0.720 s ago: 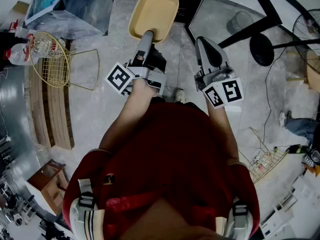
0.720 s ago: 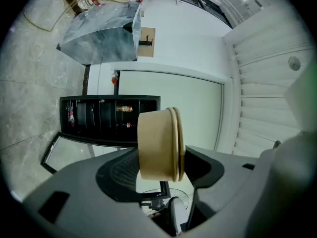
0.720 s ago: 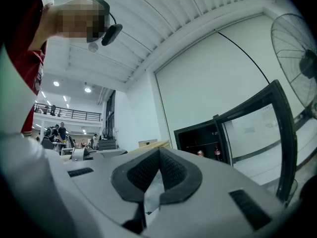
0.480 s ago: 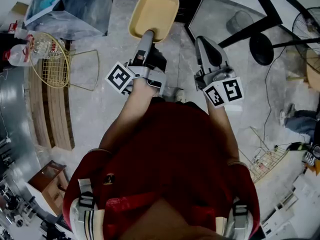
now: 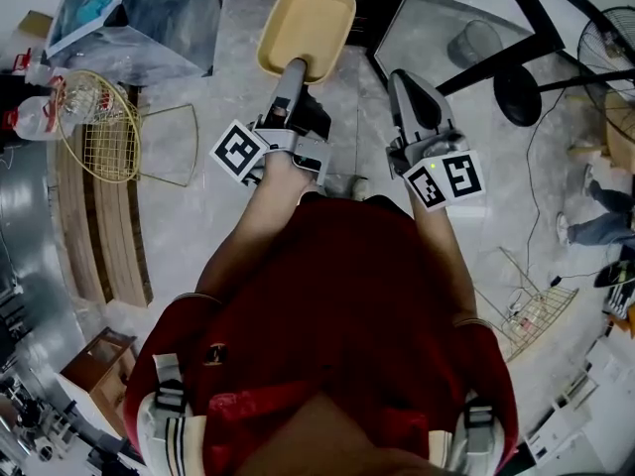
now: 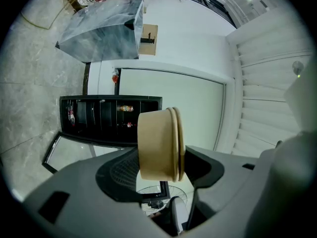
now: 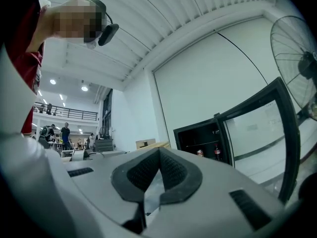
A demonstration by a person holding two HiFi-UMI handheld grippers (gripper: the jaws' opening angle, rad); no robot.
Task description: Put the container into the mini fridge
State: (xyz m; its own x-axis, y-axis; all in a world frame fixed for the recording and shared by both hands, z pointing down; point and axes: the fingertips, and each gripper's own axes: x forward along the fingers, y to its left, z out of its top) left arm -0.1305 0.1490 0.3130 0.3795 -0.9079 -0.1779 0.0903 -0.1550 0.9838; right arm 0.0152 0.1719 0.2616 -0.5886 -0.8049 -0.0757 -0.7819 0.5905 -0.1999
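Left gripper [image 5: 294, 72]: jaws clamped on the rim of a tan oval container [image 5: 306, 28], pads on either side of its wall. Container held out at upper centre of the head view, off the floor, near the dark opening of the black mini fridge [image 6: 99, 120]; not inside it. Fridge's glass door [image 5: 451, 28] swung open, upper right. Right gripper [image 7: 157, 155]: jaws together, nothing between them, beside the left one. Gold wire basket [image 5: 94, 117] at upper left; floor fan [image 5: 607, 53] at right edge.
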